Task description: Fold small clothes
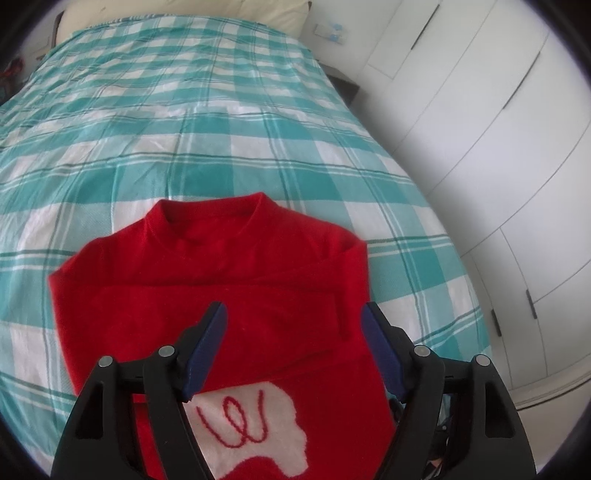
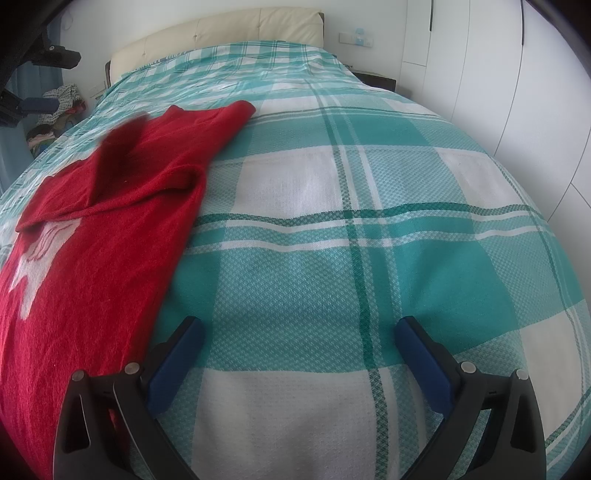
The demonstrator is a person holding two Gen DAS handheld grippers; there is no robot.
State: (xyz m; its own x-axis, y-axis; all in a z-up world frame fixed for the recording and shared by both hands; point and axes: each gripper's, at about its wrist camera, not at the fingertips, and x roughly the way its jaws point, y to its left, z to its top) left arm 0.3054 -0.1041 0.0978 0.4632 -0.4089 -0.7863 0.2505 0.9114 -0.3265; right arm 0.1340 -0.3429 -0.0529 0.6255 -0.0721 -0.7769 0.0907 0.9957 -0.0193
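A small red sweater [image 1: 229, 288] with a white patch and red scribble lies flat on the teal checked bedspread [image 1: 207, 122], collar away from me, both sleeves folded across the chest. My left gripper [image 1: 293, 314] is open and empty, hovering above the sweater's middle. In the right wrist view the sweater [image 2: 110, 229] lies at the left. My right gripper [image 2: 299, 328] is open and empty over bare bedspread [image 2: 332, 221], just right of the sweater's side edge.
White wardrobe doors [image 1: 480, 110] run along the bed's right side. A cream headboard [image 2: 221, 33] is at the far end, with a dark nightstand [image 2: 376, 79] beside it. A pile of clothes [image 2: 55, 110] lies beyond the bed's left edge.
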